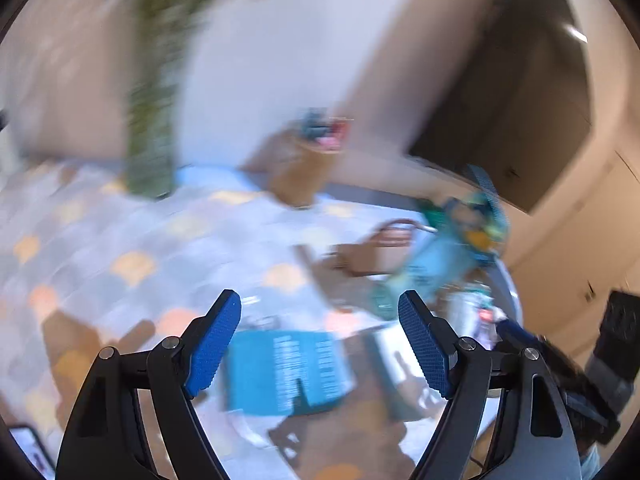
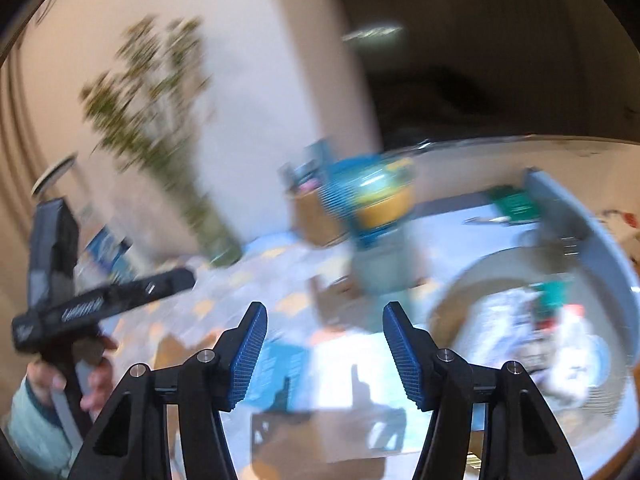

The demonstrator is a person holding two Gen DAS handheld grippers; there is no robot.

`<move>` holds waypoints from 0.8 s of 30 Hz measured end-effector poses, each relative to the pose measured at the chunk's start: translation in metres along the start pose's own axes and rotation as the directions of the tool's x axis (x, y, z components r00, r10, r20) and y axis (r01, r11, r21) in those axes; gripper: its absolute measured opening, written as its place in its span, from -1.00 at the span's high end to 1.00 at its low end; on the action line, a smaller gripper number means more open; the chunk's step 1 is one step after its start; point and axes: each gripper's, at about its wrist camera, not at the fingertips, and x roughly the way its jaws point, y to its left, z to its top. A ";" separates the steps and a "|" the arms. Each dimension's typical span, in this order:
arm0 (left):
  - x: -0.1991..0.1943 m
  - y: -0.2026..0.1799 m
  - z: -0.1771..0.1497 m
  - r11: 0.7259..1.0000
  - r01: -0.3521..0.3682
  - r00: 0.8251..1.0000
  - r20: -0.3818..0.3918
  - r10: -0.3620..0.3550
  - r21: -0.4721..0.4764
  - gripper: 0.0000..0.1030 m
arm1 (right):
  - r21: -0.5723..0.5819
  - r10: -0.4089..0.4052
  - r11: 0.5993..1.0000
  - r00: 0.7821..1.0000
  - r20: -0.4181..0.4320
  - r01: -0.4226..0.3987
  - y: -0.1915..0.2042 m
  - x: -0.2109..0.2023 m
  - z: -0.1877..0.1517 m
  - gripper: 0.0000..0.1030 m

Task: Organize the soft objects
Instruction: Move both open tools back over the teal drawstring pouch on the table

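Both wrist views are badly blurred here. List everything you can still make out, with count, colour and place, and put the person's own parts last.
Tablecloth: one, pale with orange patches, covers the table.
Plant: one, green, at the wall at the table's far side.
Cardboard box: one, brown, far side of the table, colourful things inside.
Teal sheet: one, white print, flat on the table between the left fingers.
Basin: one, grey, right side, mixed items inside, too blurred to name.
Colourful item: blue, teal and yellow, mid-table; blurred.
Left gripper: black, blue fingers, open, empty.
Right gripper: same, open, empty.
Hand: one, lower left of the right view, gripping the left gripper's handle.
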 end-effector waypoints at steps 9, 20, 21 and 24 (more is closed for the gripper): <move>0.047 0.074 -0.030 0.989 -0.087 0.988 -0.141 0.070 -0.120 -0.55 | -0.128 0.065 0.986 0.960 -0.273 -0.103 0.075 0.109 -0.063 -0.42; 0.096 0.061 -0.023 0.995 -0.059 0.974 -0.223 0.039 -0.084 -0.55 | -0.365 -0.226 0.922 0.943 -0.243 0.127 0.077 0.176 -0.101 -0.31; 0.097 0.062 -0.023 0.995 -0.061 0.973 -0.228 0.042 -0.080 -0.55 | -0.339 -0.206 0.934 0.944 -0.256 0.111 0.073 0.176 -0.101 -0.16; 0.100 0.062 -0.023 0.994 -0.069 0.971 -0.234 0.048 -0.082 -0.55 | -0.386 -0.196 0.918 0.949 -0.249 0.089 0.081 0.175 -0.102 0.40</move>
